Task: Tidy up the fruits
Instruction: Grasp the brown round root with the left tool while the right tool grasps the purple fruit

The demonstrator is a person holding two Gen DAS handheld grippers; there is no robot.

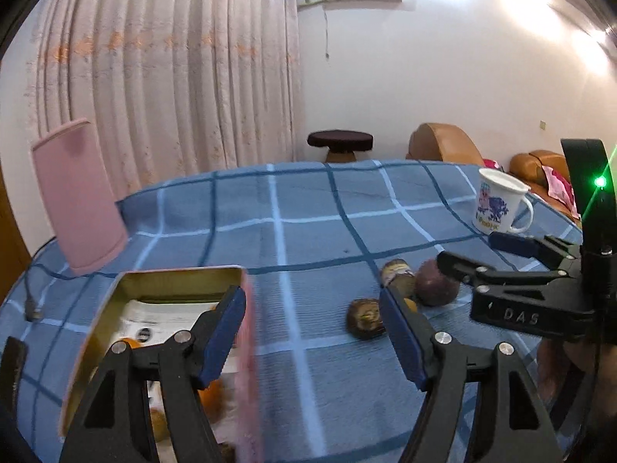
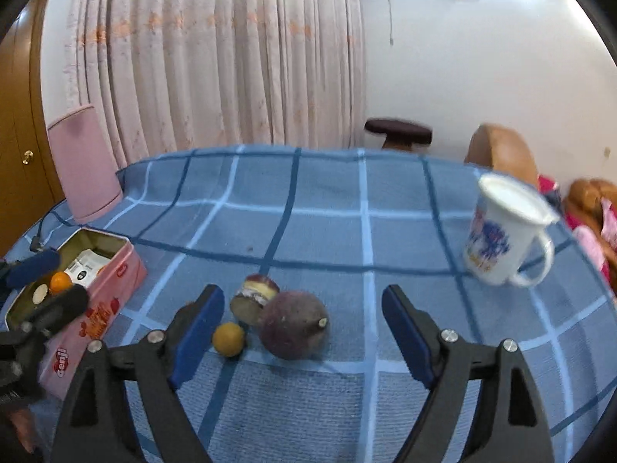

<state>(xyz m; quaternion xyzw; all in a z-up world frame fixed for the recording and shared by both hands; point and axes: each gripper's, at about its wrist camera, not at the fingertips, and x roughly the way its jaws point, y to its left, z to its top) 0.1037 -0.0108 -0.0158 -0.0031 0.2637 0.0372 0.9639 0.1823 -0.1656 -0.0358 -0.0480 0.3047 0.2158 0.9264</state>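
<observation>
A pink tin box (image 2: 96, 308) lies open at the table's left, with an orange fruit (image 2: 61, 282) and a pale round piece inside; it also shows in the left wrist view (image 1: 246, 347). My left gripper (image 1: 312, 332) is open and empty, its left finger over the box. A purple passion fruit (image 2: 293, 324), a small yellow-orange fruit (image 2: 228, 338) and a cut fruit piece (image 2: 255, 298) lie on the cloth. My right gripper (image 2: 302, 332) is open and empty, with these fruits between its fingers. Another brown fruit piece (image 1: 364, 318) shows in the left wrist view.
A white printed mug (image 2: 501, 235) stands at the right on the blue checked tablecloth (image 2: 327, 208). The box's pink lid (image 1: 77, 196) stands upright at the back left. A cable (image 1: 32, 305) lies at the left edge. A stool and sofa are behind the table.
</observation>
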